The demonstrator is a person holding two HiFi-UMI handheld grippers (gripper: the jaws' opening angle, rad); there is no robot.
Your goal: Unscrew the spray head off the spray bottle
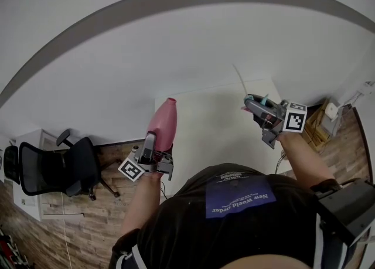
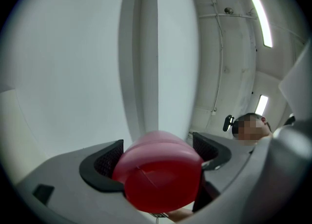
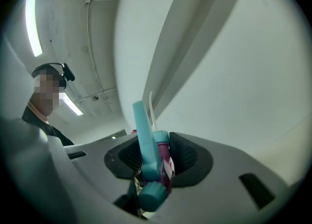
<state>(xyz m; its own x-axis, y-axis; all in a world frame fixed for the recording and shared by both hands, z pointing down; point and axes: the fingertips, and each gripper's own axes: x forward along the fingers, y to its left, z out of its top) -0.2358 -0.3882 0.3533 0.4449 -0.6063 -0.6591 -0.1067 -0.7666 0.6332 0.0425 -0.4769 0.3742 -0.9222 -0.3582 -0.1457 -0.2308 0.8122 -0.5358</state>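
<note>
1. Since the spray head (image 3: 155, 169) sits in the right tool (image 3: 153, 157) and the spray bottle (image 2: 158, 172) in the left tool (image 2: 158, 154), with open air between the two tools, I judge the unscrewing done and the parts held apart as separate pieces.
2. Closest to the left tool's body is the bottle's broad pink end, which faces back toward the tool. The jaws are partly closed and press on the bottle's flanks from both sides, a grip that looks meant to stop it turning.
3. Beyond those jaws the bottle's long axis runs along the tool's own pointing line. It narrows toward its far end, which tilts upward and away from the person. That end is probably the open neck, held high so nothing spills.
4. At the right tool, the jaws are closed to a narrow gap on the head's magenta body. The teal knob-like end lies nearest the tool's body, and the teal trigger stands up between the pads.
5. Past the right jaws the thin white dip tube (image 1: 240, 81) leads on, so the head's long axis also follows its tool's line, tube end outward.
6. Farther out, below both tools, lies the white bench (image 1: 205, 139), which neither part touches.
</note>
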